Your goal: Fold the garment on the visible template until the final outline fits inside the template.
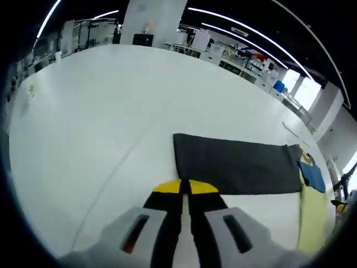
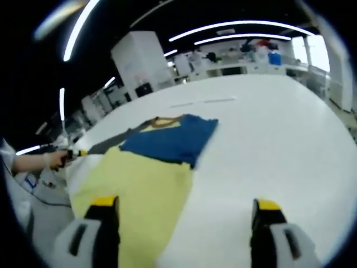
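- Now the shirt (image 2: 150, 167), yellow and blue, is lying in the lower left of the right gripper view, its long axis running away from the right gripper (image 2: 184, 215), whose jaws are standing wide open.
- The left gripper (image 1: 185, 190) is keeping its jaws closed on nothing, just below the dark template (image 1: 237, 164), with the shirt at the far right edge.

No writing, label, brand, number or sign can be read in either view.

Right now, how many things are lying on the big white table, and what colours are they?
Dark grey rectangle (the template): 1
Yellow and blue garment: 1
Total: 2, both on the white table.
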Demonstrator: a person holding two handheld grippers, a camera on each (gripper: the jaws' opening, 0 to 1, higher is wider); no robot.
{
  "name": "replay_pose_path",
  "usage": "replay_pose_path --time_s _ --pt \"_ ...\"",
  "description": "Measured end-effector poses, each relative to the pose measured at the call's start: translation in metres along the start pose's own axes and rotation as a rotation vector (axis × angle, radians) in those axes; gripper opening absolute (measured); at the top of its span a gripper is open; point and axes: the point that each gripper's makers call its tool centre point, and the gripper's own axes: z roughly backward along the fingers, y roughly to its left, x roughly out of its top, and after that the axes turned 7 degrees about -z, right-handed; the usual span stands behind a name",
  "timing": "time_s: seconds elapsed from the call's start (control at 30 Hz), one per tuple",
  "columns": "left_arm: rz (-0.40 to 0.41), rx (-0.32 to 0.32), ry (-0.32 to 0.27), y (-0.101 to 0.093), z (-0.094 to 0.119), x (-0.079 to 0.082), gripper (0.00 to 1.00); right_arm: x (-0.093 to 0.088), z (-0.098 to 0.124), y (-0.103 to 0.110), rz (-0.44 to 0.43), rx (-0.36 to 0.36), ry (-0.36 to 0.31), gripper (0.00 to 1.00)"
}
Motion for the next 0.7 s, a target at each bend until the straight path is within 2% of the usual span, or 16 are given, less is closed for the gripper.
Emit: replay_pose_path --time_s 0.07,0.1,0.17,0.27,0.4,0.53,0.6,0.63,0.7 --pt "0.01 -0.032 -0.023 -0.005 0.001 0.006 0.0 0.001 0.0 0.001 -0.001 0.004 -0.005 0.99" --pt "0.029 -0.068 -0.043 -0.013 0.003 0.011 0.0 0.002 0.0 0.001 -0.001 0.006 -0.006 0.99" --pt "0.005 -0.074 -0.061 -0.016 0.006 0.018 0.0 0.003 -0.002 0.001 0.0 0.011 -0.007 0.99" --pt "-0.067 -0.104 -0.071 -0.03 0.01 0.028 0.0 0.008 -0.004 0.002 -0.002 0.021 -0.02 0.99" --pt "-0.095 -0.142 -0.098 -0.051 0.015 0.042 0.0 0.014 -0.006 0.005 0.011 0.034 -0.03 0.99" --pt "-0.145 -0.215 -0.126 -0.081 0.018 0.058 0.0 0.02 -0.006 0.013 0.05 0.054 -0.036 0.99" --pt "-0.121 -0.265 -0.134 -0.103 0.019 0.063 0.0 0.021 -0.006 0.018 0.066 0.066 -0.039 0.99" --pt "-0.104 -0.314 -0.136 -0.119 0.019 0.065 0.0 0.021 -0.007 0.021 0.072 0.07 -0.039 0.99" --pt "-0.117 -0.324 -0.132 -0.131 0.016 0.067 0.0 0.02 -0.007 0.028 0.091 0.085 -0.03 0.96"
